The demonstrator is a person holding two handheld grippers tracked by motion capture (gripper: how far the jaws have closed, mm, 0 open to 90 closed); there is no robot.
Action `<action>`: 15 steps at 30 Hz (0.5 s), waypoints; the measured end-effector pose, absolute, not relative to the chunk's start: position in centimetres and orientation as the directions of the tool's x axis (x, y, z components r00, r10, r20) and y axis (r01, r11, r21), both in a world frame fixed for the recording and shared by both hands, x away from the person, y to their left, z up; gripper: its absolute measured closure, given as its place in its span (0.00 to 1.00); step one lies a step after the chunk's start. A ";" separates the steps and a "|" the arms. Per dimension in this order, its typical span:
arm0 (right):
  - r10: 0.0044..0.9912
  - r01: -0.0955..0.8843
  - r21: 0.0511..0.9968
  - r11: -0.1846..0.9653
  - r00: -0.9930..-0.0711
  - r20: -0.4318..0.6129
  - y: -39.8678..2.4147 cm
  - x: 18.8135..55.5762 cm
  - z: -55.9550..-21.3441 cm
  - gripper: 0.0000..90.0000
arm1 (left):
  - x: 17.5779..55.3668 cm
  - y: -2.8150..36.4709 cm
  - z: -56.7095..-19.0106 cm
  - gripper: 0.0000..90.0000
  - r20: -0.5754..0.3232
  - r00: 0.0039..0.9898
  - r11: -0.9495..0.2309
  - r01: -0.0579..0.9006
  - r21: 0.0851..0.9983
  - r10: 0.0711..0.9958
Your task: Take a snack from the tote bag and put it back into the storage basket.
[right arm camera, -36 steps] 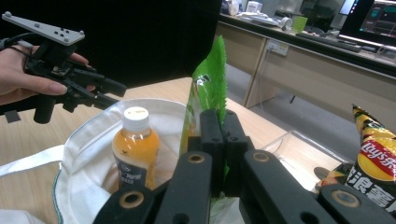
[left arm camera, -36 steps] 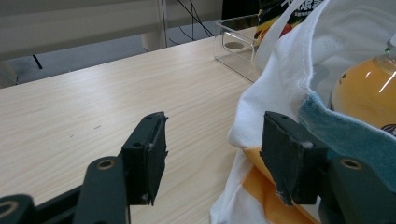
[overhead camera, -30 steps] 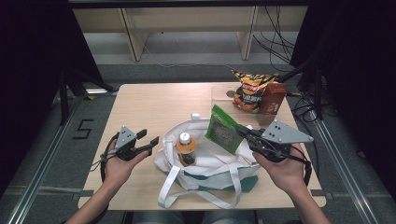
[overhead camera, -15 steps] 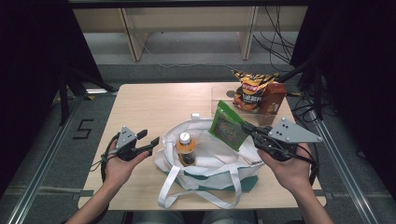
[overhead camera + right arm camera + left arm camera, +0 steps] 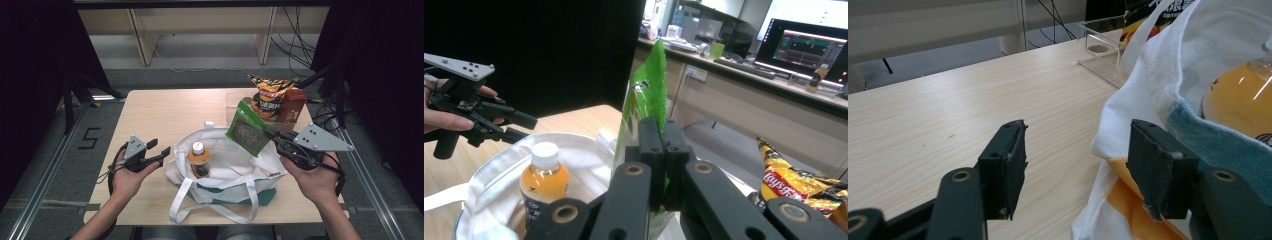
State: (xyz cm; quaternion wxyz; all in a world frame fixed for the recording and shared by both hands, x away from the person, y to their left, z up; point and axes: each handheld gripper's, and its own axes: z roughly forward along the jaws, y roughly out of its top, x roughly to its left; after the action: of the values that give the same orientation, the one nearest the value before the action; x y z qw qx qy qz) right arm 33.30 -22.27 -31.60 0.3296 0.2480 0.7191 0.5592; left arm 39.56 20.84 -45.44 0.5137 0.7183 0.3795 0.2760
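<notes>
On the wooden table (image 5: 165,112), near its front edge, the white bag (image 5: 235,167) sags around a bottle (image 5: 199,159). Your right gripper (image 5: 270,136) is clamped on only the edge of a green packet (image 5: 246,131), so it could slip free or catch the rim. Your left gripper (image 5: 159,154) stands apart, holding nothing, beside the bag.

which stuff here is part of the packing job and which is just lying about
In the job:
- green packet, pinched in the right claw
- white bag
- orange bottle inside it
- left claw, open beside the bag

Lying about:
- chip bag
- clear box
</notes>
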 end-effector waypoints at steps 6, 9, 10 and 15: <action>0.734 -0.016 0.970 0.243 -0.651 -0.195 -22.5 33.2 -31.2 1.00 | 39.6 20.8 -45.5 0.45 0.005 0.559 -0.182 0.262 0.948 0.829; 0.740 -0.018 0.971 0.238 -0.644 -0.193 -22.7 33.2 -31.0 1.00 | 39.6 20.9 -45.4 0.45 0.008 0.560 -0.186 0.261 0.947 0.829; 0.740 -0.020 0.971 0.239 -0.643 -0.195 -22.7 33.2 -31.0 1.00 | 39.6 20.9 -45.4 0.45 0.008 0.560 -0.185 0.261 0.947 0.829; 0.746 -0.022 0.972 0.235 -0.637 -0.195 -22.9 33.2 -30.6 1.00 | 39.5 20.8 -45.4 0.45 0.000 0.555 -0.178 0.265 0.948 0.832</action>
State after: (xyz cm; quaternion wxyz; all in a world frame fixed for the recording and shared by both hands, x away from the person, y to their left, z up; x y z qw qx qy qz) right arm 33.24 -22.90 -30.64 0.3411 0.2555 0.7080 0.5631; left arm 39.51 20.83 -45.42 0.5144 0.7163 0.3829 0.2751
